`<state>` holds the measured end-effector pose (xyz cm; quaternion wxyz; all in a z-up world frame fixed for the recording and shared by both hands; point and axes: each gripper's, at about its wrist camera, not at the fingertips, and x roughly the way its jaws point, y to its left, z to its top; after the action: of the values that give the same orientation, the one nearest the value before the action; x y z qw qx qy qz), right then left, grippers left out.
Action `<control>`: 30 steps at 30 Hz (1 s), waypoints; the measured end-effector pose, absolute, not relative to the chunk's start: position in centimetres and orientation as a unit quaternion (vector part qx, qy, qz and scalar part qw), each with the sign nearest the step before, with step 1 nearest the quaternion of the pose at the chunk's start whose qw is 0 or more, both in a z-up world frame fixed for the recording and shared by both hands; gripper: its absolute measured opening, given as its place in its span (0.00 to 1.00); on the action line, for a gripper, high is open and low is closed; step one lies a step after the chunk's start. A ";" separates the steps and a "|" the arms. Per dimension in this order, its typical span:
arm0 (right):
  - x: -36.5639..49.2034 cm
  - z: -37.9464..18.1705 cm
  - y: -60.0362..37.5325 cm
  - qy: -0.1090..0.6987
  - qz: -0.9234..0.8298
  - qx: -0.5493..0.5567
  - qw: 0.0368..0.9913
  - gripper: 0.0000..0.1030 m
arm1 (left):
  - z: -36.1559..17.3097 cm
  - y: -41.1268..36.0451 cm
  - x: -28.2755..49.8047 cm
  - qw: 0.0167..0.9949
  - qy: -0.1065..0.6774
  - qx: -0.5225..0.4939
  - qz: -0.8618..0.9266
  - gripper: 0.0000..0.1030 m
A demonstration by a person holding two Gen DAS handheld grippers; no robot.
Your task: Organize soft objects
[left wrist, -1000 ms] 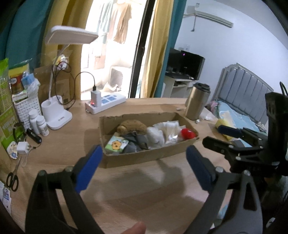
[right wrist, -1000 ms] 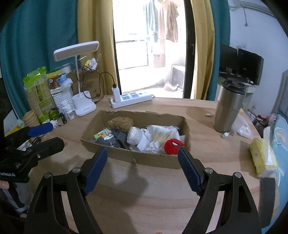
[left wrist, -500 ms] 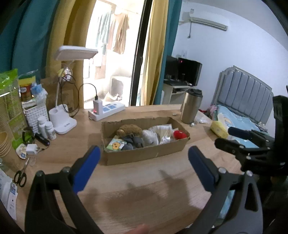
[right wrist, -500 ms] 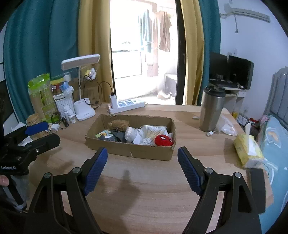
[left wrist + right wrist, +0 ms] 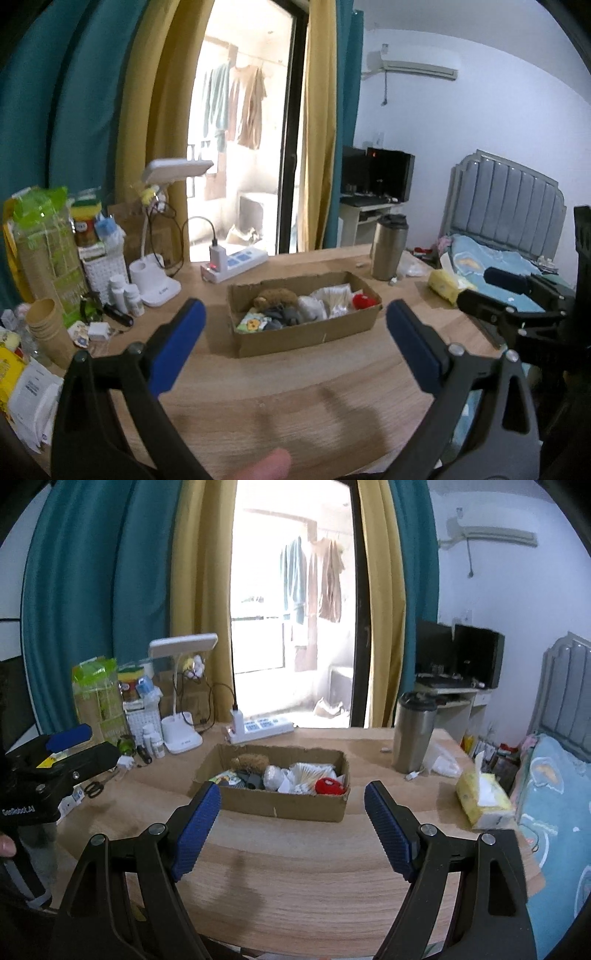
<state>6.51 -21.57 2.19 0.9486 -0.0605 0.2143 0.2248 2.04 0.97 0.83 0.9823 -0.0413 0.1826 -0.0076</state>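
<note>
A shallow cardboard box (image 5: 306, 334) (image 5: 280, 805) sits mid-table, holding several soft things: a brown plush (image 5: 275, 297) (image 5: 249, 762), a red plush (image 5: 364, 301) (image 5: 330, 785), white cloths (image 5: 325, 301) and grey socks (image 5: 284, 315). My left gripper (image 5: 295, 332) is open and empty, well back from the box above the front of the table. My right gripper (image 5: 291, 812) is open and empty, also back from the box. Each gripper shows at the edge of the other's view.
A steel tumbler (image 5: 413, 734), a yellow tissue pack (image 5: 484, 799), a power strip (image 5: 258, 729), a white desk lamp (image 5: 183, 734), small bottles, scissors (image 5: 94, 788) and paper cups (image 5: 48, 332) crowd the table's back and left. A bed (image 5: 554, 775) stands at the right.
Both grippers have pulled back and up from the box, which now looks smaller and farther. Both stay open and empty.
</note>
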 end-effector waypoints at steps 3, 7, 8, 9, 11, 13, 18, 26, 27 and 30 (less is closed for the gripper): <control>5.8 2.8 -22.1 0.202 0.221 -0.057 0.953 0.81 | 1.6 0.5 1.1 0.985 0.168 -0.034 -0.006 0.97; 5.1 3.5 -22.8 0.189 0.215 -0.053 0.957 0.81 | 2.7 0.0 0.0 0.989 0.146 -0.026 -0.009 0.97; 5.0 3.6 -22.9 0.186 0.214 -0.052 0.957 0.81 | 2.9 -0.2 -0.1 0.989 0.143 -0.023 -0.014 0.97; 4.9 3.7 -23.0 0.183 0.214 -0.052 0.958 0.81 | 3.1 -0.3 -0.2 0.989 0.142 -0.022 -0.017 0.97; 4.7 4.0 -23.3 0.178 0.211 -0.050 0.960 0.81 | 3.4 -0.5 -0.4 0.990 0.139 -0.023 -0.015 0.97; 4.5 4.1 -23.4 0.174 0.211 -0.049 0.961 0.81 | 3.6 -0.4 -0.6 0.990 0.135 -0.025 -0.016 0.97; 4.3 4.3 -23.6 0.172 0.211 -0.048 0.961 0.81 | 4.1 -0.5 -1.0 0.992 0.124 -0.034 -0.015 0.97; 3.9 4.8 -24.0 0.164 0.212 -0.046 0.962 0.81 | 4.2 -1.0 -1.1 0.992 0.122 -0.034 -0.021 0.97; 3.9 4.8 -23.9 0.165 0.212 -0.045 0.962 0.81 | 4.2 -1.0 -1.1 0.992 0.121 -0.035 -0.020 0.97; 4.0 4.8 -23.8 0.170 0.212 -0.046 0.961 0.81 | 4.2 -1.0 -1.0 0.992 0.123 -0.037 -0.021 0.97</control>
<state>3.99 -23.80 4.80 0.9612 -0.0464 0.1698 0.2122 -1.02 -1.05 4.17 0.9915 -0.0374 0.1228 -0.0206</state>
